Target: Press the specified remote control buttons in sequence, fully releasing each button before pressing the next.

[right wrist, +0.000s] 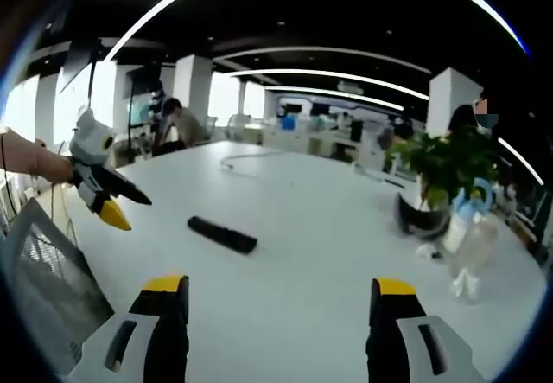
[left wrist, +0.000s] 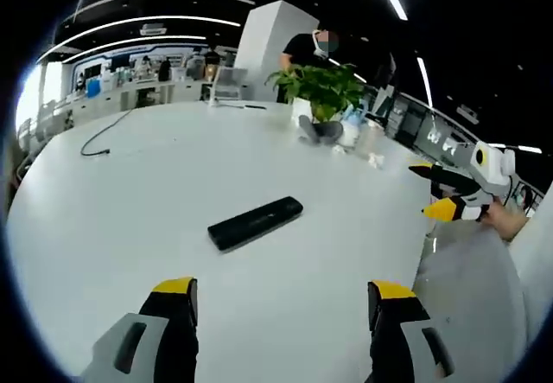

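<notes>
Remote (left wrist: 255, 222) lies flat on the white table (left wrist: 130, 193), black and long, with nothing touching it. In the left gripper view it is ahead of my left gripper (left wrist: 282, 301), a little to the left of the middle, and well apart from both jaws. In the right gripper view I see the same remote (right wrist: 222, 234) ahead and to the left of my right gripper (right wrist: 282, 298).

Both my grippers are released: the jaws with yellow tips stand wide apart and they grasp nothing. Each one hangs above the table, not touching it.

In the left gripper view the right gripper (left wrist: 455, 191) comes in from the right side, held by a hand (left wrist: 505, 219), over the table edge. In the right gripper view the left gripper (right wrist: 108, 194) comes in from the left in the same way, also with a hand (right wrist: 34, 162) behind it.

At the far side of the table stands a white pot (left wrist: 301, 109) with a green plant (left wrist: 324, 85) in it. Just beside the pot lies a dark bowl-like thing (left wrist: 320, 130); I cannot tell what is in it. Near it is a clear bottle (right wrist: 471, 245), and its content is too blurred to tell. A thin cable (left wrist: 104, 134) lies on the table at the far left. A person (left wrist: 307, 50) stands behind the plant.
</notes>
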